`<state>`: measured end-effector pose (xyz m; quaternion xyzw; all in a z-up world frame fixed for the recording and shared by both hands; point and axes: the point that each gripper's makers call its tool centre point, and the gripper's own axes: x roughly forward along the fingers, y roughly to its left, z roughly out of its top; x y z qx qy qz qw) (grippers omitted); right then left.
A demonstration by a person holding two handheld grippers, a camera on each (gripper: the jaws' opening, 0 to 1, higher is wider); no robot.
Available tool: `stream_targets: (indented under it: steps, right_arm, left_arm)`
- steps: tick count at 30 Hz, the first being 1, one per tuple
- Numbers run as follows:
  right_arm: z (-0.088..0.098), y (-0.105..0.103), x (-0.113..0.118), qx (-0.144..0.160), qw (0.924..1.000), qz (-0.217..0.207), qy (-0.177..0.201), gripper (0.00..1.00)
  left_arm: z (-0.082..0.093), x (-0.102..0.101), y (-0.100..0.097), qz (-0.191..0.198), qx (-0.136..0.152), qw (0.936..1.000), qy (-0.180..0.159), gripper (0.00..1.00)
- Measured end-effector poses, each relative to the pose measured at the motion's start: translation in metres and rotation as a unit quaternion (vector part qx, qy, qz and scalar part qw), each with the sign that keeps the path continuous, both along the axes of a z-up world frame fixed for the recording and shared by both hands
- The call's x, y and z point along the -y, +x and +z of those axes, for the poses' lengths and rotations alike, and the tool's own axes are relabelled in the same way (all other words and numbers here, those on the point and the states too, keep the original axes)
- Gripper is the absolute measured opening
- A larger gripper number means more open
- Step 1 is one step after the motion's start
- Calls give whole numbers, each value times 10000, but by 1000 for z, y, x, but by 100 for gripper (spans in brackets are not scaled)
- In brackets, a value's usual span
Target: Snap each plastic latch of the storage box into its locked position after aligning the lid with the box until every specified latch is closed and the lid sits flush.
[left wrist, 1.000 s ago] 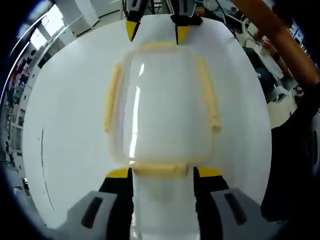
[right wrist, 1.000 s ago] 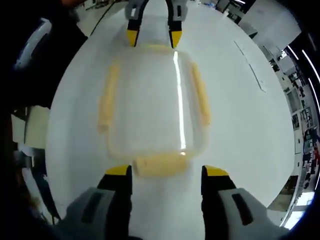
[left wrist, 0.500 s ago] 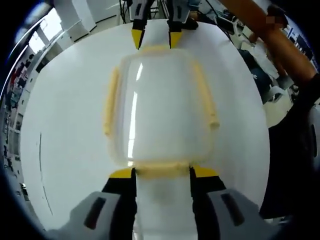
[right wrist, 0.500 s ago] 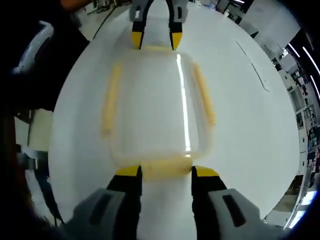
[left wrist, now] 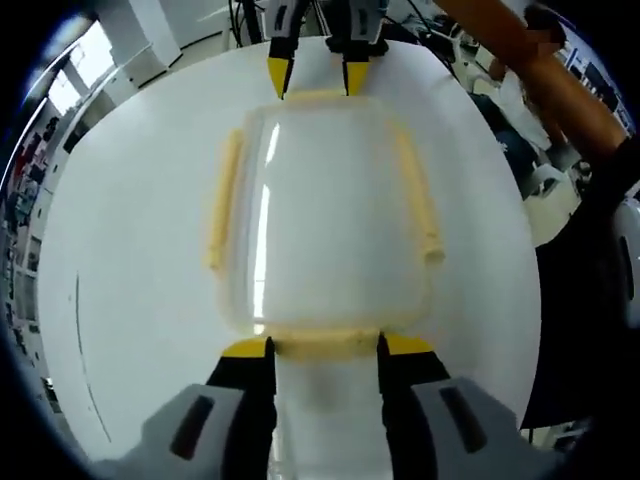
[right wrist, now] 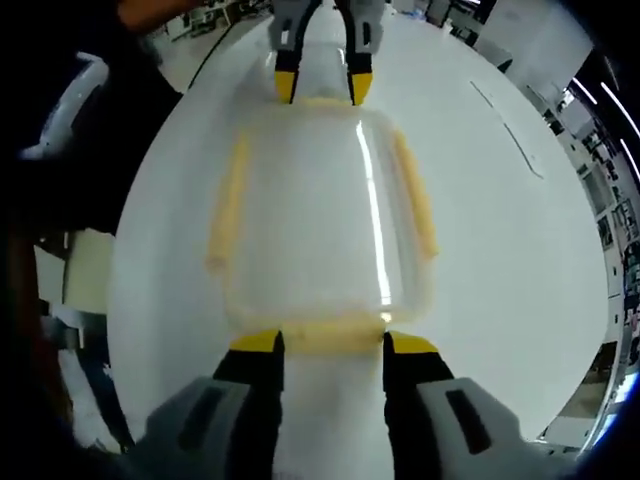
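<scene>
A clear storage box [left wrist: 325,210] [right wrist: 320,215] with its lid on rests on a round white table [left wrist: 130,230]. It has yellow latches on both ends and both long sides [left wrist: 222,205] [left wrist: 420,200]. The left gripper [left wrist: 326,346] has its jaws closed against the two ends of the near end latch [left wrist: 325,343]. It appears again at the top of the right gripper view [right wrist: 323,88]. The right gripper [right wrist: 332,343] clasps the opposite end latch [right wrist: 330,334] the same way and appears across the box [left wrist: 316,78]. Whether any latch is snapped down is unclear.
A person's orange sleeve [left wrist: 540,60] reaches in at the upper right of the left gripper view, with dark clothing [left wrist: 590,260] beyond the table edge. Dark clothing [right wrist: 70,130] borders the table in the right gripper view. A thin line [right wrist: 505,125] marks the tabletop.
Both pairs of jaws narrowed from wider apart onto the ends of their end latches. The grippers drew slightly closer to the box. The box stayed put.
</scene>
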<state>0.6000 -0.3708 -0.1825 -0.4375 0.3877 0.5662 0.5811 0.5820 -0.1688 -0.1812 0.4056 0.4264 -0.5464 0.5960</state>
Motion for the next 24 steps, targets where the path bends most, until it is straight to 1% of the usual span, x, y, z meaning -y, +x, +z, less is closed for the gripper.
stream_targets:
  steps: [1, 2, 3, 6, 8, 9, 12, 14, 19, 24]
  right_arm:
    - [-1, -4, -2, -123, 9999, 115, 7, 38]
    - [-1, -5, -2, -165, 9997, 160, -13, 38]
    - [-2, -3, -2, -136, 9998, 153, -46, 38]
    - [-3, -3, -3, -270, 9993, 234, -94, 39]
    - [-4, -2, -4, -379, 9990, 196, -135, 39]
    - [-4, -1, -4, -370, 9990, 195, -147, 39]
    - [-5, -4, -5, -390, 9985, 106, -382, 38]
    - [-5, -4, -5, -402, 9981, 64, -463, 38]
    - [-5, -4, -5, -428, 9978, 23, -503, 39]
    - [-4, -5, -5, -415, 9982, 78, -416, 38]
  left_arm:
    - [0, 1, 0, -22, -6, 10000, 14, 40]
    - [0, 0, 0, -31, -11, 10000, 19, 40]
    - [0, 1, 0, -51, -7, 10000, 14, 40]
    - [0, 1, 1, -28, -25, 10000, 8, 40]
    - [0, 2, 1, -7, -28, 10000, 20, 40]
    - [-1, 2, 1, -1, -31, 10000, 20, 40]
    - [-1, 2, 1, 19, -38, 10000, -27, 40]
    - [-1, 2, 1, 11, -38, 10000, -14, 40]
    - [-2, 2, 0, -9, -38, 10000, -15, 41]
    - [-2, 2, 0, 70, -40, 10000, -10, 40]
